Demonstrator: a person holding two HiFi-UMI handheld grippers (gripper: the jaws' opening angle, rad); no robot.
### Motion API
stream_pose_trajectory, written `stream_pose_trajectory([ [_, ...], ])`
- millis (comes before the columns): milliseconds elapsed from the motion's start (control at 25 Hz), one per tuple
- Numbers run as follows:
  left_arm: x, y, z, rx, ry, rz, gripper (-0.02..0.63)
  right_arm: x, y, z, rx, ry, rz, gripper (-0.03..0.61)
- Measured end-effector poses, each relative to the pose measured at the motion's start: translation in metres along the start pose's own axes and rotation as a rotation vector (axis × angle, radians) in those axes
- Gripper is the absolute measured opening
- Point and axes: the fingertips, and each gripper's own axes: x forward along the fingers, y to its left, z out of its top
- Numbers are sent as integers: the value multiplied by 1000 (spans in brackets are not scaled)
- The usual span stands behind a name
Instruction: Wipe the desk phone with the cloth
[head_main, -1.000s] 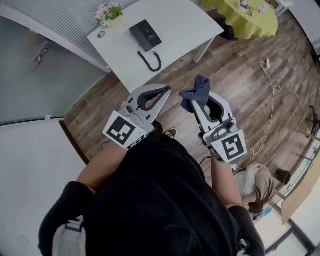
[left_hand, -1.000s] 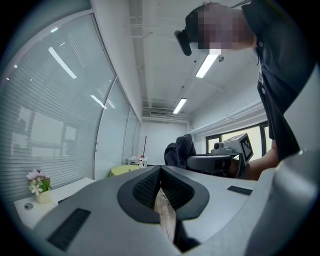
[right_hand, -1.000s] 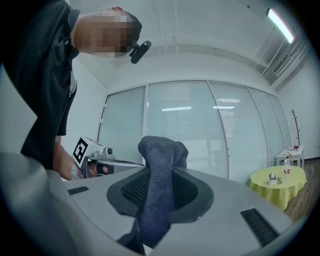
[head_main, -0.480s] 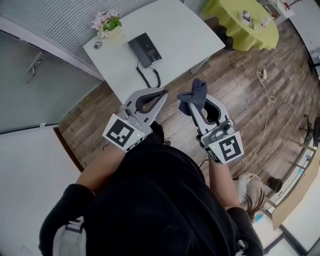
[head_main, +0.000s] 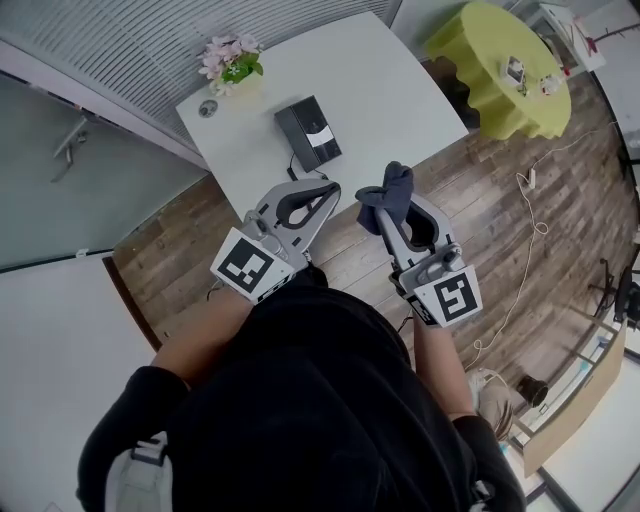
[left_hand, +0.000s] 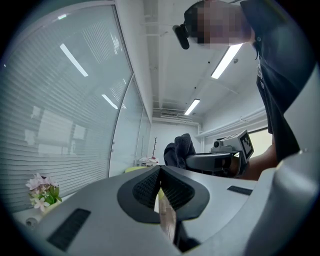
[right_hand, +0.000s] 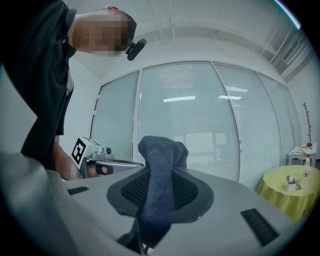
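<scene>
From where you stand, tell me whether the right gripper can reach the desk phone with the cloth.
Probably yes: nothing stands between the right gripper, shut on the cloth, and the desk phone; a step closer may be needed.

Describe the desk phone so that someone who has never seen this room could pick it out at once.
Start at the white table at the top of the head view. Near its middle lies the desk phone: the only dark, flat rectangle on it, with a white patch, unlike the pink flowers and small round disc at one corner.
</scene>
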Motion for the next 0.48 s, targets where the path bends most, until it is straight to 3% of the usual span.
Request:
stream_pose_trajectory([
  [240, 1, 44, 2, -10, -17, 34, 10, 41, -13, -3, -22, 38, 24, 114],
  [480, -4, 82, 4, -19, -20, 125, 10, 76, -29, -2, -42, 57, 92, 114],
])
